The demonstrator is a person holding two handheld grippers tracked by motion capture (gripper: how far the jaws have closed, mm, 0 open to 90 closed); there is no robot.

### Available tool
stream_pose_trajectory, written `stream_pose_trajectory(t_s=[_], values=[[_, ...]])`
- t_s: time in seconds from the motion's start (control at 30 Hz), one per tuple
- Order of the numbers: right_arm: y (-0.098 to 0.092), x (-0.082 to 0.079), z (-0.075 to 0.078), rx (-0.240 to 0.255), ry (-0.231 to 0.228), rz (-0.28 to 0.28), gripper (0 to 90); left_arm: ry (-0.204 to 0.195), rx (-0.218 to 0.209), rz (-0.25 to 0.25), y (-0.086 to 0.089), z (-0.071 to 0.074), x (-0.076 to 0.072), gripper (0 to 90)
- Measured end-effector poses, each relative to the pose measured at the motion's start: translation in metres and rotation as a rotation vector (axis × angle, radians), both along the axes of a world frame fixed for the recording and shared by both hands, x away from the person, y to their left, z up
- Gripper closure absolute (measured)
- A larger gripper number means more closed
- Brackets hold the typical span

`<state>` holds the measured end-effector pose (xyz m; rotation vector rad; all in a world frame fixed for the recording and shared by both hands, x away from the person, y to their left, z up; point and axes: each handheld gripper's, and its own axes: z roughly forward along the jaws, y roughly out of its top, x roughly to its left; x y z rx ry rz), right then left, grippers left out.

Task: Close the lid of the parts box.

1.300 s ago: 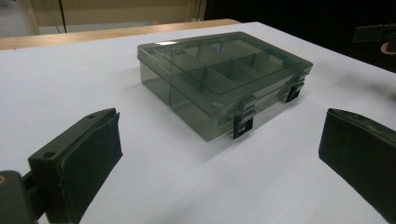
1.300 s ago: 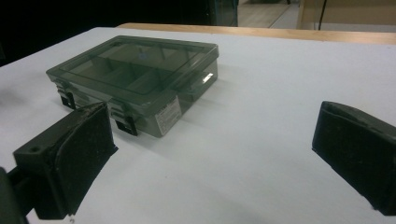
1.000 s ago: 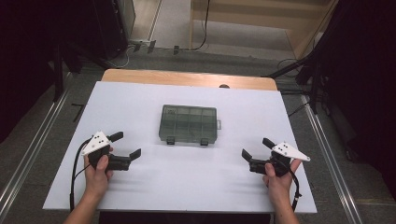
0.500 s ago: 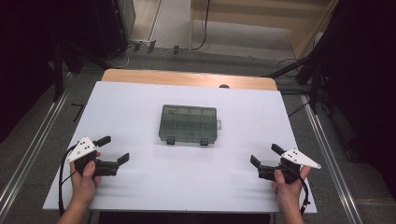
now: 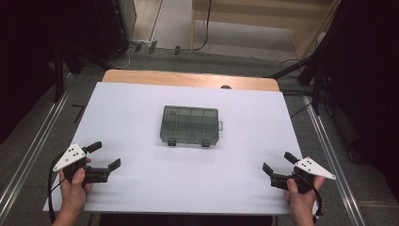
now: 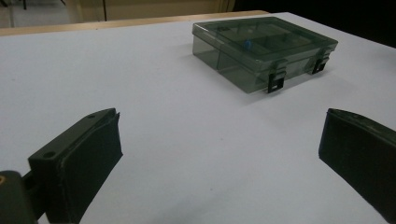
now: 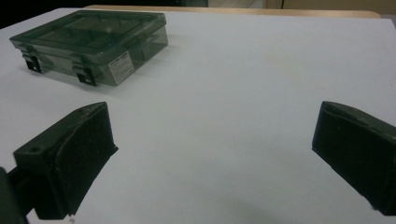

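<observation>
A dark see-through compartment box (image 5: 190,125) with two front latches lies shut at the middle of the white table (image 5: 141,103). My left gripper (image 5: 104,155) rests near the front left corner, open and empty, aimed toward the box. Near the front right corner, my right gripper (image 5: 278,163) is open too, with nothing between its jaws. In the left gripper view the box (image 6: 264,51) lies ahead to the right, a small blue item inside it. The right gripper view has the box (image 7: 93,44) ahead to the left, a white label on its side.
A wooden strip (image 5: 188,79) runs along the table's far edge. Metal rails (image 5: 42,141) flank the table on both sides. Cables and dark stands (image 5: 310,70) sit on the floor beyond. Bare white surface lies between the grippers and the box.
Both hands have drawn back toward the front edge and outward to the corners. The jaws stay open. The box has not moved.
</observation>
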<state>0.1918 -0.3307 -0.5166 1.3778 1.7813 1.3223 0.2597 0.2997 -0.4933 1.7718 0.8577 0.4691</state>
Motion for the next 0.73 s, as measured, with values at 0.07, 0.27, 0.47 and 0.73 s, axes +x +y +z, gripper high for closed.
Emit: stream_pose_trajectory(t_s=[0.07,0.27,0.47,0.73], values=[[-0.003,-0.003,0.000,-0.002,-0.001,-0.006,0.0,0.002,-0.002,0.004,0.003,0.000,-0.002,0.0],[-0.013,-0.009,-0.001,0.004,-0.003,-0.032,0.0,0.009,-0.029,0.009,0.008,-0.002,-0.002,0.0],[-0.012,-0.007,-0.004,0.001,0.002,-0.030,0.0,0.011,-0.010,0.003,0.004,-0.004,-0.001,0.0],[-0.011,-0.006,-0.005,-0.006,0.005,-0.030,0.0,0.018,-0.001,0.006,0.003,-0.005,0.000,0.0]])
